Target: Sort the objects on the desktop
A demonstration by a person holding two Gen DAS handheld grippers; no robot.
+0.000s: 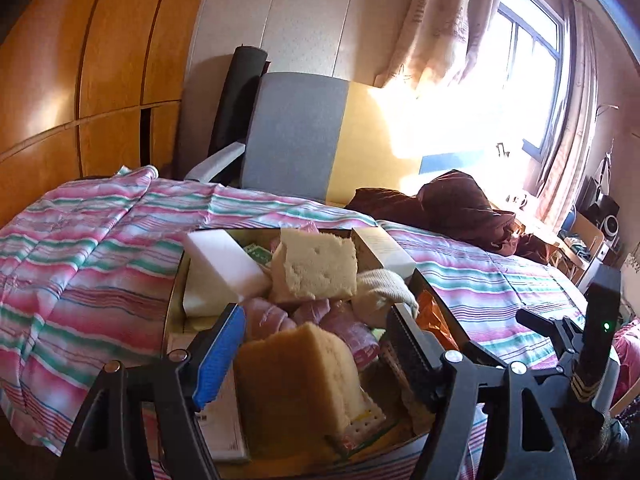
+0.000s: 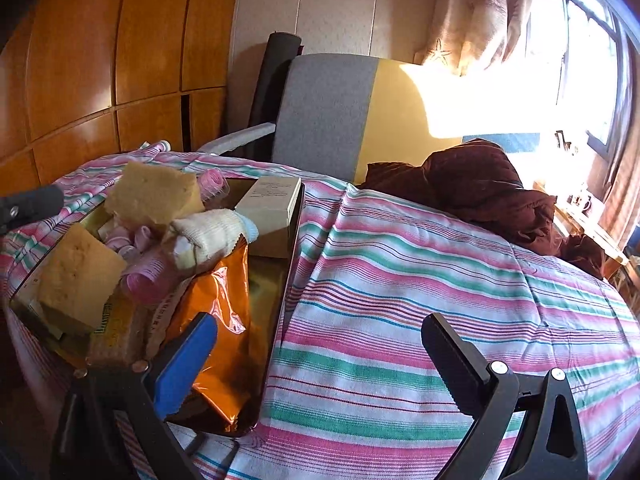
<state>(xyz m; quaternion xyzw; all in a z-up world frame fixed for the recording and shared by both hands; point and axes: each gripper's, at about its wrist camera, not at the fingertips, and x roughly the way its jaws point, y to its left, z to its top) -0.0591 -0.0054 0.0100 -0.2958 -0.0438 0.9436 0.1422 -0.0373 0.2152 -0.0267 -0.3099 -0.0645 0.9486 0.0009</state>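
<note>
A shallow gold tin tray lies on a striped cloth and is piled with things. In it are a yellow sponge, a paler sponge, a white foam block, a cream box, a rolled white sock and pink hair rollers. My left gripper hovers open over the near end of the tray, and the yellow sponge shows between its fingers with a gap on the right. My right gripper stands wide open above the cloth, just right of the tray wall and an orange foil packet.
A grey and yellow chair back stands behind the cloth. A dark brown bundle of fabric lies at the far right. Wooden cupboard doors fill the left, with a curtain and a bright window on the right. Bare striped cloth stretches right of the tray.
</note>
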